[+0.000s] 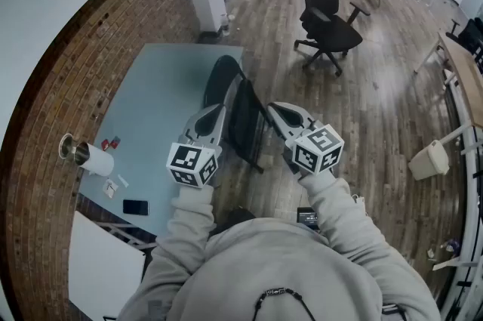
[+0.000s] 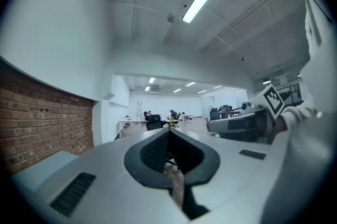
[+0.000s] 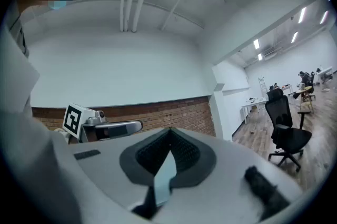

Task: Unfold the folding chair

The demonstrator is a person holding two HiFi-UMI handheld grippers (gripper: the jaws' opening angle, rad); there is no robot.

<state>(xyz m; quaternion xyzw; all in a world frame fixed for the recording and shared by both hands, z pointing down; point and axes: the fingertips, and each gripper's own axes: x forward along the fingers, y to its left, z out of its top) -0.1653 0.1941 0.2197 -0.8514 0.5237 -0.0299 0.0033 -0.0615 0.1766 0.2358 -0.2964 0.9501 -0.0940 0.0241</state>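
One black folding chair (image 1: 243, 115) stands folded flat against the right-hand edge of the pale blue table (image 1: 151, 115), apparently leaning on it. In the head view its long axis runs from the rounded backrest at about eleven o'clock down to the feet at about five o'clock. It lies at twelve o'clock from the person, in the gap between the two grippers. From the left gripper (image 1: 214, 110) the chair is at roughly three o'clock, and that tip overlaps the edge of the backrest frame in the picture (whether it touches cannot be told from above). From the right gripper (image 1: 275, 108) the chair is at roughly nine o'clock, with the tip just beside the outer edge of the seat panel. Both grippers have their jaws pressed together on nothing. Both are held level, so each gripper's own view looks over the chair rather than at it: the left down the long room, the right toward the brick wall and a black office chair (image 3: 284, 133). Neither hand seems clearly the nearer. The coming move likely calls for spreading the jaws and tipping them down, one to the backrest and one to the seat, then parting the two panels across that eleven-to-five line.
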